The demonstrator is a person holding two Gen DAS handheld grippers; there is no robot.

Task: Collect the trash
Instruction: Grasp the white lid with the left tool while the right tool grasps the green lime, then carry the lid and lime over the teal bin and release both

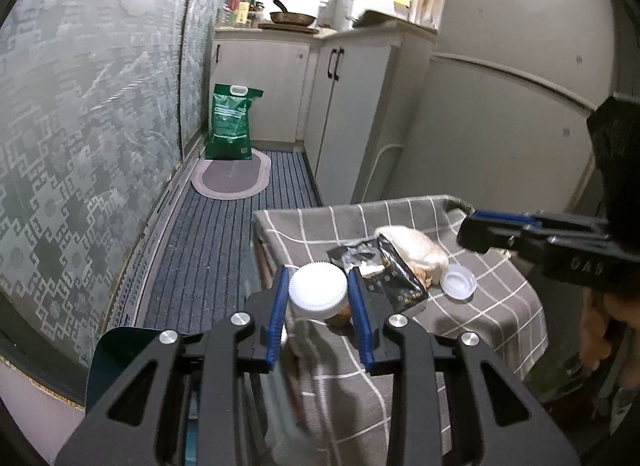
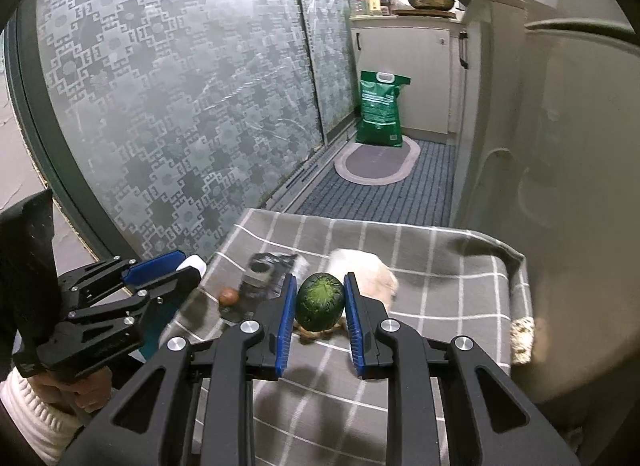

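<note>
Left tongs (image 1: 318, 294) clench a white-capped jar (image 1: 318, 286); its body below the cap is blurred and largely hidden. Right tongs (image 2: 320, 302) grip a small green round object (image 2: 320, 302), hard to identify, just above the checked-cloth bench (image 2: 440, 266). A black wrapper (image 1: 384, 270), crumpled tissue (image 1: 416, 246) and clear lid (image 1: 459, 284) lie just beyond the jar.
</note>
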